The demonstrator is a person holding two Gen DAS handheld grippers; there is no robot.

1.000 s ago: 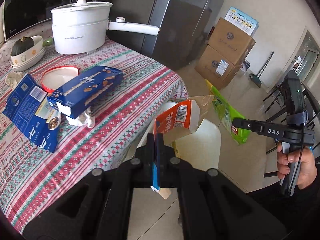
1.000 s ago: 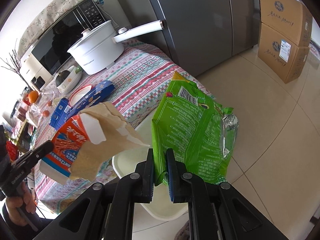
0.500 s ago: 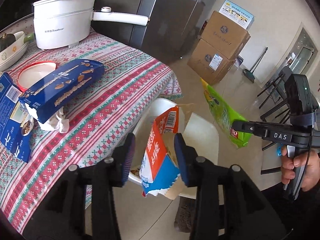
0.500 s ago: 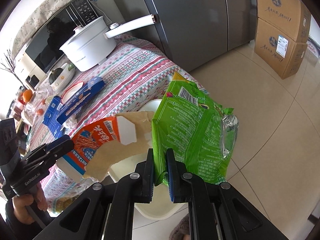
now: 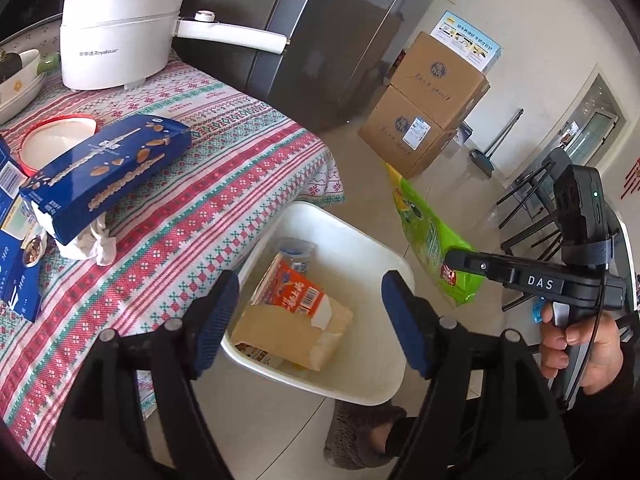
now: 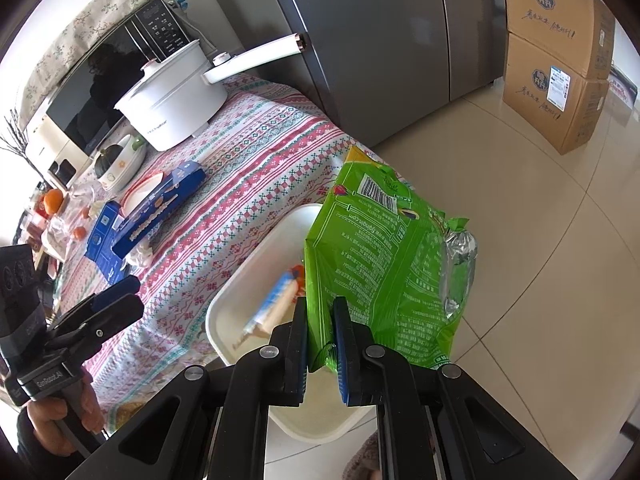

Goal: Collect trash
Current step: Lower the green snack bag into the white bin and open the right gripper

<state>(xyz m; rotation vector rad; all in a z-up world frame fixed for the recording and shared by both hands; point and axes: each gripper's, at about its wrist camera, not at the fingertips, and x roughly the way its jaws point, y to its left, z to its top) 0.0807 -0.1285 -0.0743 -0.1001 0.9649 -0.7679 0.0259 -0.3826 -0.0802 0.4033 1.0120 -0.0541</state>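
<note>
A white bin (image 5: 362, 236) stands on the floor beside the table. Inside it lies an orange and brown carton (image 5: 294, 316) next to a clear bottle (image 5: 298, 254). My left gripper (image 5: 310, 320) hovers over the bin, its jaws opening wide, with nothing between them. My right gripper (image 6: 321, 346) is shut on the lower edge of a green snack bag (image 6: 384, 264), held above the bin's (image 6: 256, 256) right side. In the left wrist view the same green bag (image 5: 434, 246) hangs from the right gripper (image 5: 460, 262). A blue biscuit box (image 5: 106, 168) rests on a crumpled tissue (image 5: 90, 238) on the table.
The patterned tablecloth (image 5: 200, 184) also carries a white electric pot (image 5: 120, 32), a red-rimmed lid (image 5: 58, 140), flat blue packets (image 5: 16, 264) and a bowl. A grey fridge (image 6: 380, 32), stacked cardboard boxes (image 5: 428, 116) and dark chair legs (image 5: 524, 216) surround the bin. A slippered foot (image 5: 360, 428) is below the bin.
My left gripper was shut on the orange carton above the bin; its jaws have spread and the carton has dropped into the bin. The right gripper and green bag stayed put.
</note>
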